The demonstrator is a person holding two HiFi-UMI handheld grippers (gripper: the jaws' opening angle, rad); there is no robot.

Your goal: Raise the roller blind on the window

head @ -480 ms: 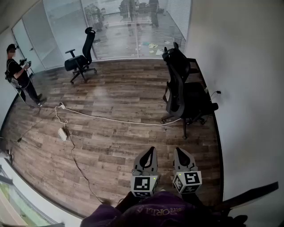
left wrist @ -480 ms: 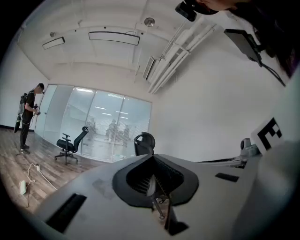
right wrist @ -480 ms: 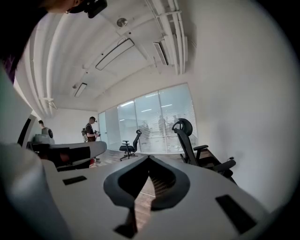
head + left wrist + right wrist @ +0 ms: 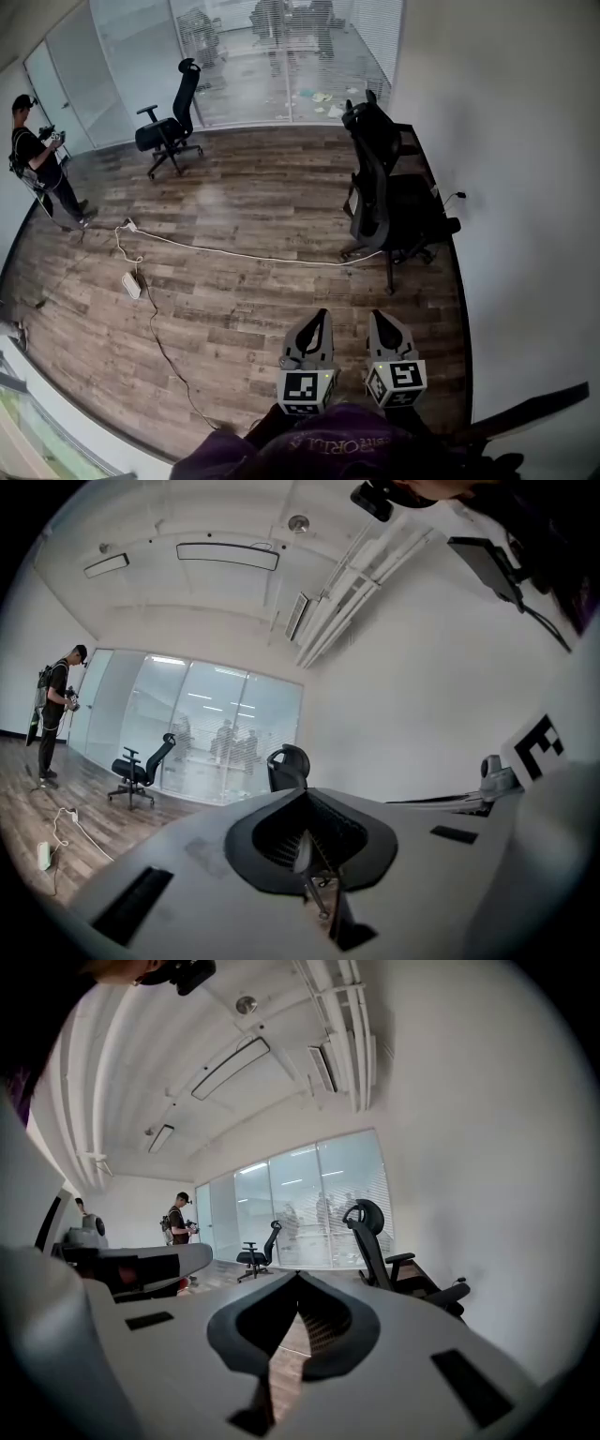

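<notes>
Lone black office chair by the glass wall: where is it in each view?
Head view: lone chair, upper left.
Left gripper view: lone chair, left side, mid-height.
Right gripper view: lone chair, small, just left of centre.
Shared landmark: glass wall behind it, standing person to its left.

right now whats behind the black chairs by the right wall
A dark desk against the white wall, with a cable running to a wall socket. The chairs cover most of the desktop, so what lies on it is hidden.

Only half-legible lettering shows, upside down, on the purple garment.
</notes>
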